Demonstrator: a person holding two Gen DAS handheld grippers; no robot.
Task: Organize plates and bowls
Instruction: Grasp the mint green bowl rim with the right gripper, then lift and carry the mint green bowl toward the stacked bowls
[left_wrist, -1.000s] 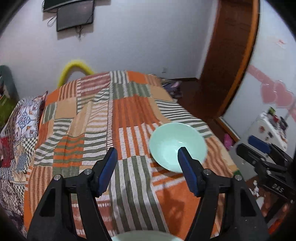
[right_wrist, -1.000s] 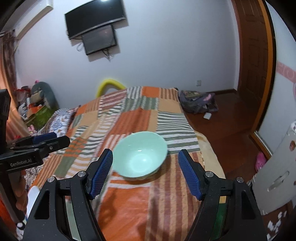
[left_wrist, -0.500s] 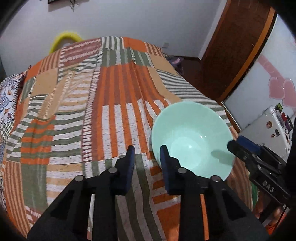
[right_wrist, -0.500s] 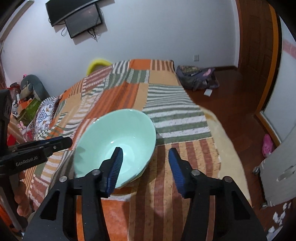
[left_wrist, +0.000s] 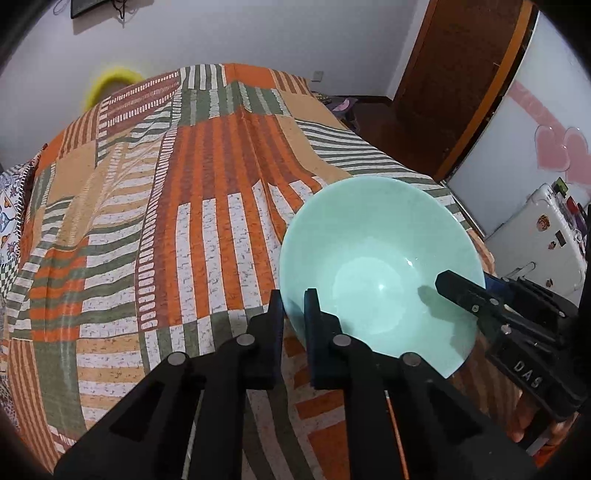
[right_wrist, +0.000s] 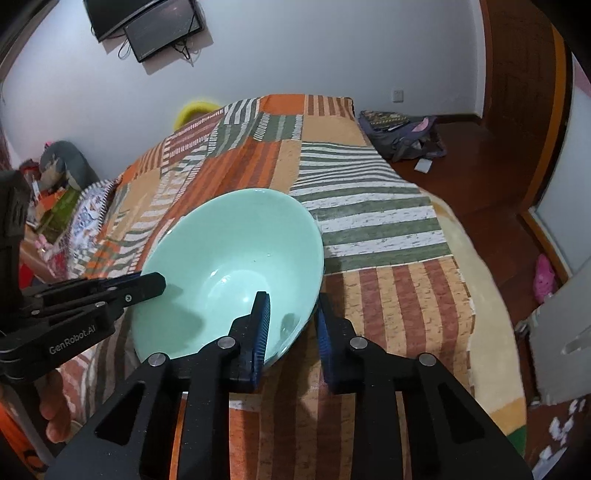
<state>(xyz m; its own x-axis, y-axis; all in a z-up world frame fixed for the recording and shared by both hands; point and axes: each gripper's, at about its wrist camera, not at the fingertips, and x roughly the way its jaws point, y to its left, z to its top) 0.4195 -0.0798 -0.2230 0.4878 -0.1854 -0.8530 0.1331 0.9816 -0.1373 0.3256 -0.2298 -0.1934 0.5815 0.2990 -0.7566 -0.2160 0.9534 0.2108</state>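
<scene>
A mint-green bowl (left_wrist: 380, 266) sits upright on the striped bedspread; it also shows in the right wrist view (right_wrist: 229, 266). My left gripper (left_wrist: 293, 314) is shut on the bowl's left rim, one finger inside and one outside. My right gripper (right_wrist: 291, 317) straddles the bowl's right rim, one finger inside and one outside, jaws narrowed onto it. Each gripper appears in the other's view: the right one (left_wrist: 491, 306) over the bowl's right edge, the left one (right_wrist: 110, 291) over its left edge.
The orange, green and white patchwork bedspread (left_wrist: 192, 206) covers the bed. Its right edge drops to a wooden floor with a bag (right_wrist: 402, 136). A white cabinet (left_wrist: 535, 236) stands right of the bed. Pillows and clutter (right_wrist: 59, 199) lie at the left.
Both grippers moved forward and down to the bowl and closed from wide open onto opposite sides of its rim.
</scene>
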